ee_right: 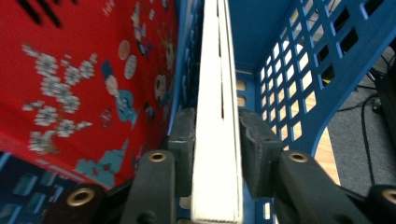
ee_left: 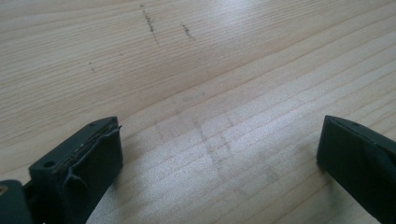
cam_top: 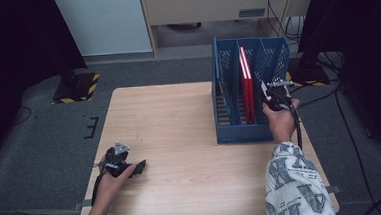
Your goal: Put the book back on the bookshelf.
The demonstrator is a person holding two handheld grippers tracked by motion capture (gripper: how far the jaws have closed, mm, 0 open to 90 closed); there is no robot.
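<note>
A blue slotted file rack (cam_top: 240,133) stands on the right half of the wooden table (cam_top: 179,118). A red book (cam_top: 248,91) stands upright in one of its slots. My right gripper (cam_top: 267,91) reaches into the rightmost slot from the front. In the right gripper view this gripper (ee_right: 217,126) is shut on a thin book with a white page edge (ee_right: 215,65), held upright. The red book's patterned cover (ee_right: 84,70) lies just beyond a blue divider to its left. My left gripper (cam_top: 140,166) rests low on the table's front left, open, with bare wood between its jaws (ee_left: 219,154).
The rack's perforated side wall (ee_right: 303,70) stands close on the right of the held book. Another slot holds something dark (cam_top: 224,98). Black stands and cables (cam_top: 316,74) sit on the floor right of the table. Faint pencil marks (ee_left: 149,23) cross the wood.
</note>
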